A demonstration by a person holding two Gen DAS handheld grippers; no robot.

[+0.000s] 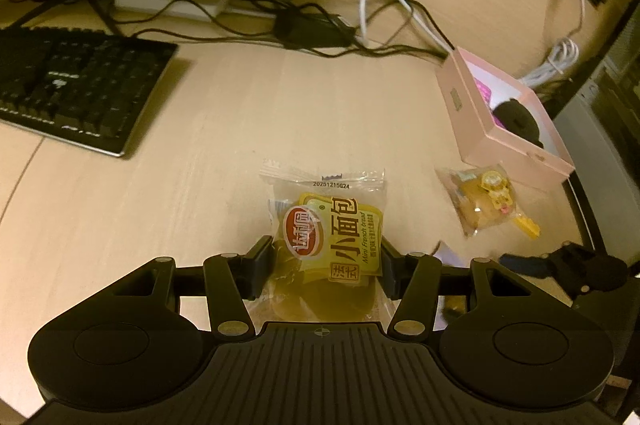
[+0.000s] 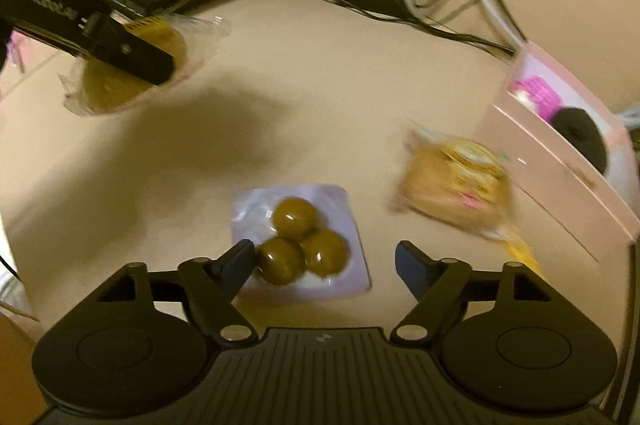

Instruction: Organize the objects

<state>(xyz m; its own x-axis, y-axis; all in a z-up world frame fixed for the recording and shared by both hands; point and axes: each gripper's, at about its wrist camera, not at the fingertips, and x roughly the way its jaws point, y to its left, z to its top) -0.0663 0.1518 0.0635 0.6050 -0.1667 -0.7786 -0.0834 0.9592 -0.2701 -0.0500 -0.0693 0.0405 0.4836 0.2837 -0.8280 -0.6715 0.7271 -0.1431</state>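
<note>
Left gripper (image 1: 324, 265) pinches a wrapped bread packet (image 1: 328, 237), one pad on each side of it, above the wooden desk (image 1: 224, 113). Right wrist view shows the same packet at far left, clamped.

Right gripper (image 2: 325, 263) spread, nothing held. Between its fingers lies a clear pack of three brown balls (image 2: 300, 237) flat on the desk; left fingertip (image 2: 236, 261) just beside the nearest ball, contact unclear. Right finger well apart from the pack.

A second snack bag (image 2: 456, 185), blurred, lies right of the ball pack, just beside an open pink box (image 2: 560, 169). Box holds something black and something magenta.

Keyboard (image 1: 76, 89) far left; cables (image 1: 304, 25) along the far edge.
</note>
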